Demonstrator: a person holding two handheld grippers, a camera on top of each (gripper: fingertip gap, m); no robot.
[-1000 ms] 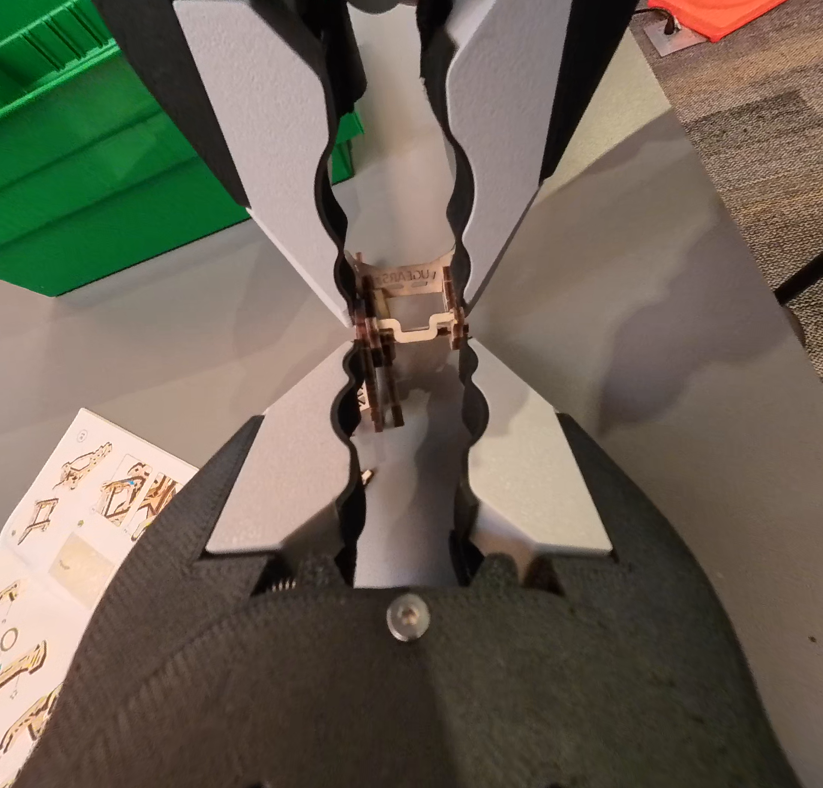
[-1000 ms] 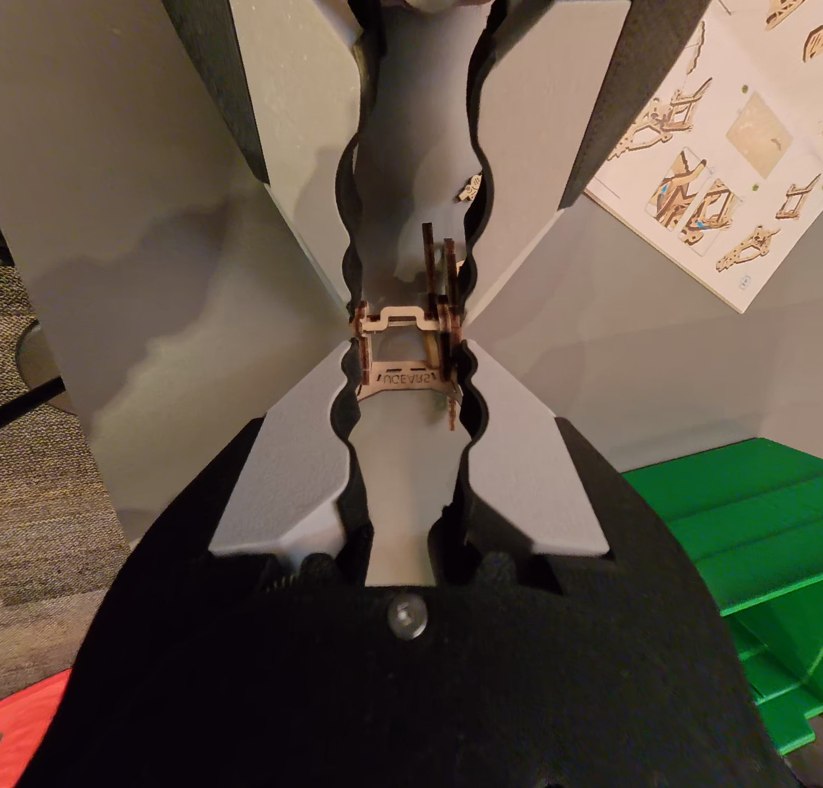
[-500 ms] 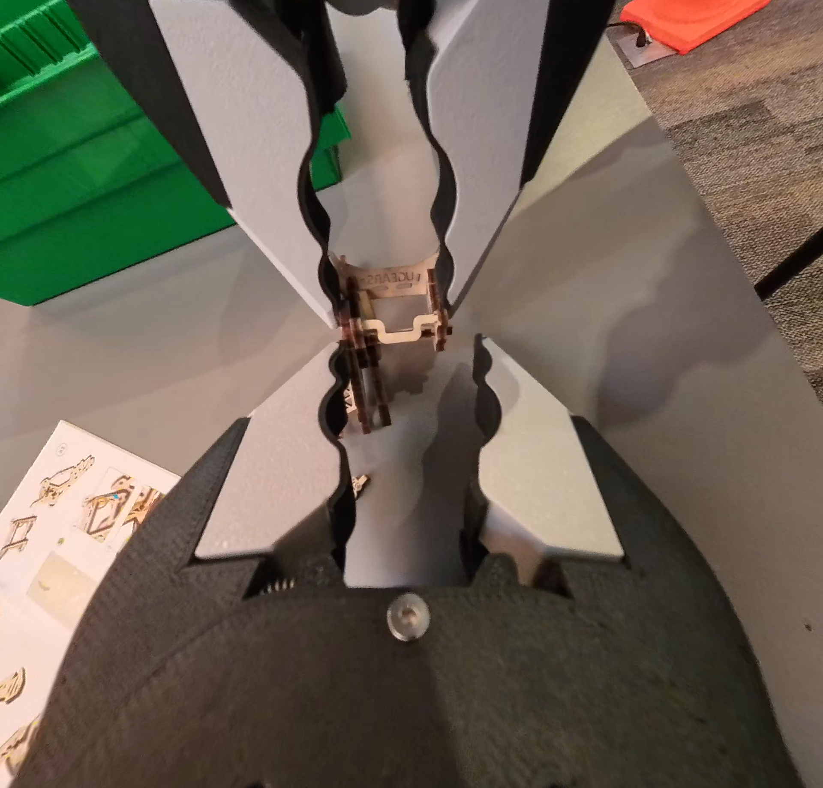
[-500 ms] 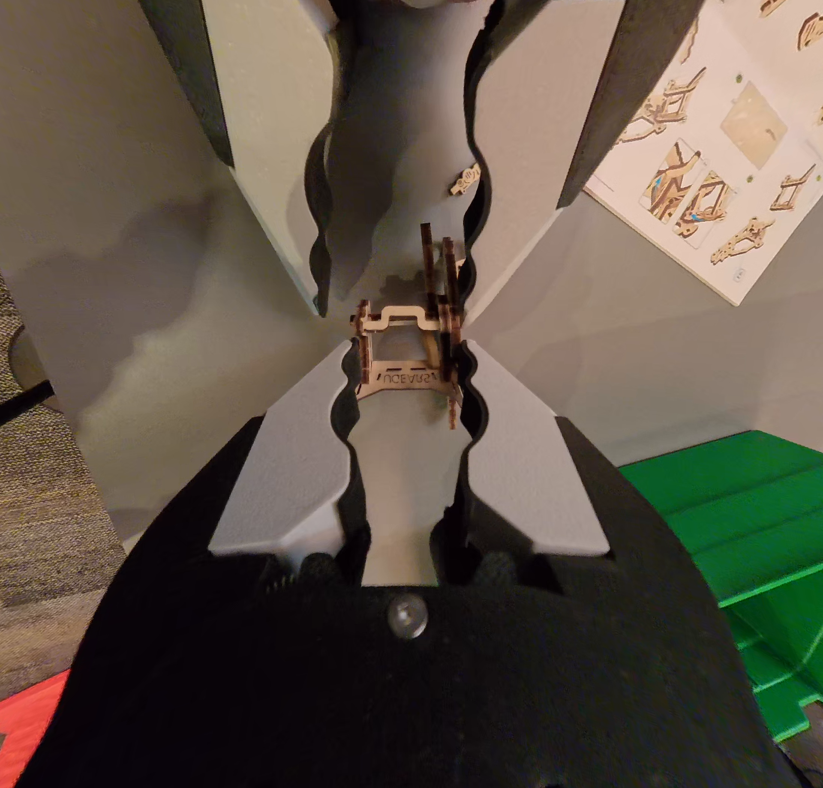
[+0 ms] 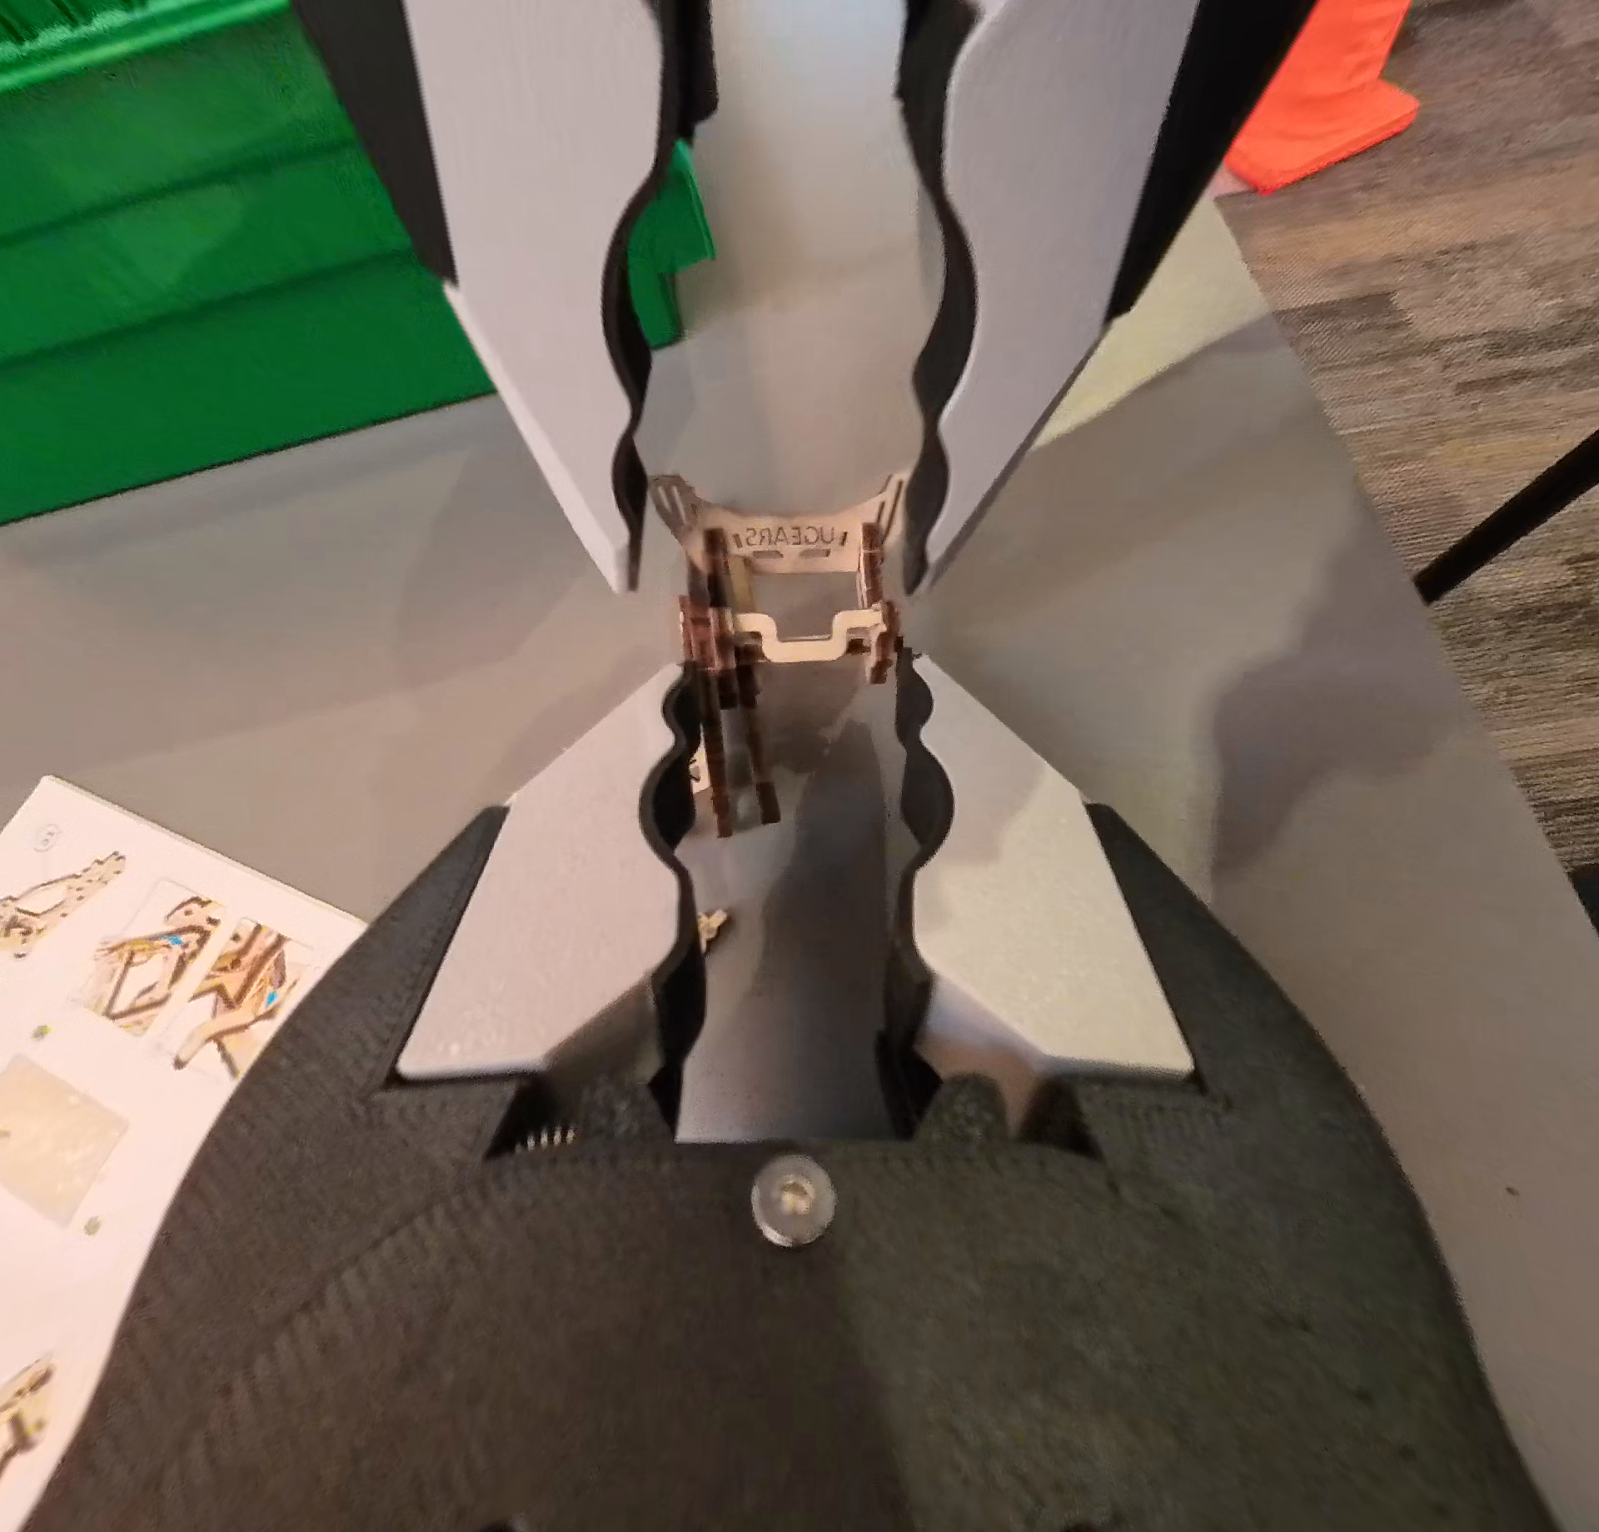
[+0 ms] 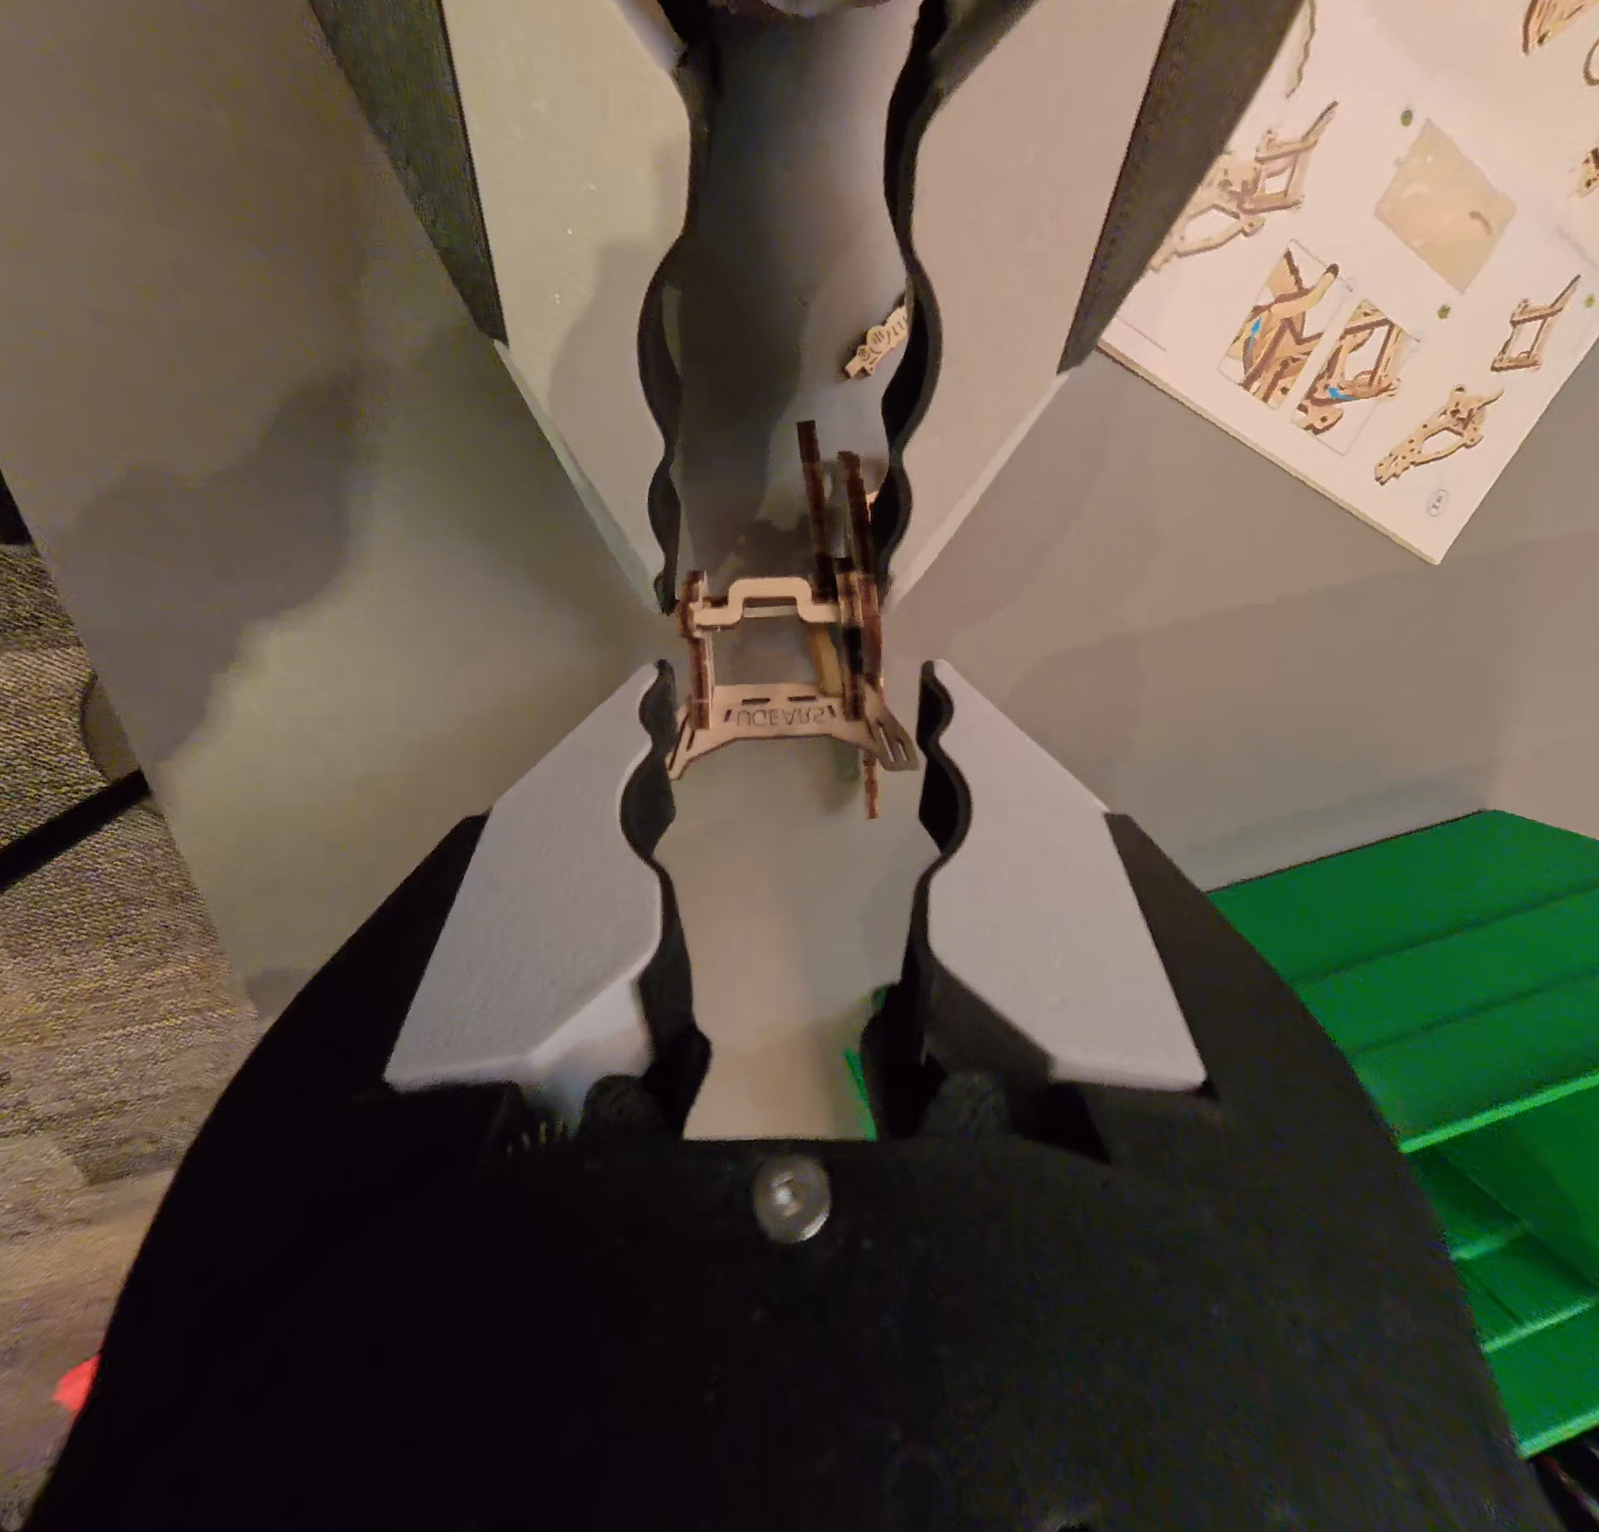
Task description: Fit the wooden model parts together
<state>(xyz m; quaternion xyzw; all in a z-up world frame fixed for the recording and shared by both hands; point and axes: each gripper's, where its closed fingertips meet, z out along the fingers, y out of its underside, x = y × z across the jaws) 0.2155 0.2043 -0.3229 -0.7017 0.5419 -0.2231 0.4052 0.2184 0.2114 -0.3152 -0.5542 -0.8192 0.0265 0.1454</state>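
Handover: left gripper [image 5: 792, 668] has re-closed on the wooden model frame [image 5: 783, 625], right gripper [image 6: 792, 681] now spread clear of it; frame aloft over bench [image 5: 1125, 625], likely regrasp.

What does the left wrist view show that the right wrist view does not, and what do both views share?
Only the left wrist view: an orange block on the carpet, a thin black leg.

Only the right wrist view: a small red patch low on the floor.

Both: the wooden model frame, both tongs, loose wooden piece, instruction sheet, green crate, grey table.
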